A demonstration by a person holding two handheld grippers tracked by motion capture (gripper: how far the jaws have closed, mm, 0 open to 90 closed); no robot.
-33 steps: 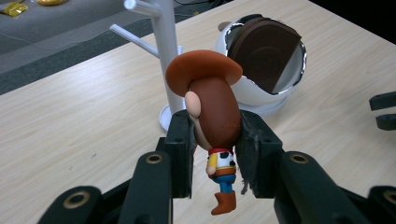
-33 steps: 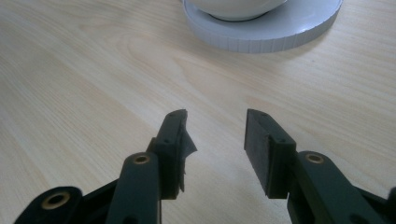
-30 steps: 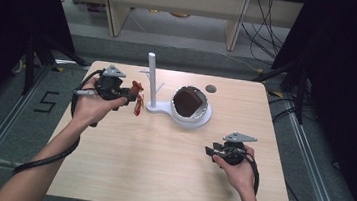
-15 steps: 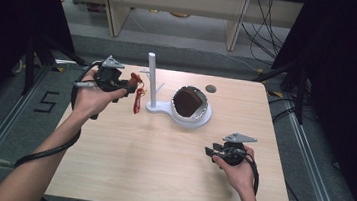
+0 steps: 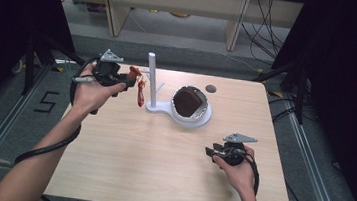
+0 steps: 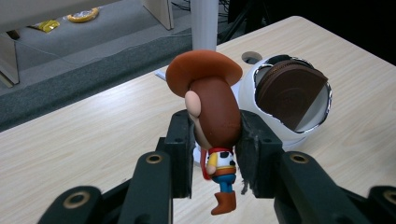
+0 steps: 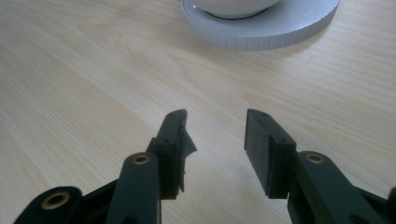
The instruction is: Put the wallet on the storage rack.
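- We see a small cowboy figure [image 6: 215, 126] with a wide brown hat, a big brown-haired head, a black-and-white spotted vest with a yellow sleeve, blue trousers and brown boots. A thin red strap hangs by its body.
- In the left gripper view the figure's long axis is upright: the hat is at 12 o'clock and the boots at 6 o'clock. We see it from behind, so it faces away from the camera, toward the white stand [image 6: 280, 126].
- In the high view the figure [image 5: 140, 89] is above the bench [image 5: 159, 164], at about 10 o'clock from the bench centre and at 9 o'clock of the white post [image 5: 150, 77].
- The left tool [image 6: 215, 140] is half closed and holds the figure: both black pads press on the sides of its head, and its body and legs hang free below.
- The right tool [image 7: 215, 140] stands narrow but not closed, with nothing between its pads. It is low over the bare bench, at about 4 o'clock in the high view [image 5: 214, 152], and the stand's white base [image 7: 261, 23] is ahead of it at 12 o'clock.
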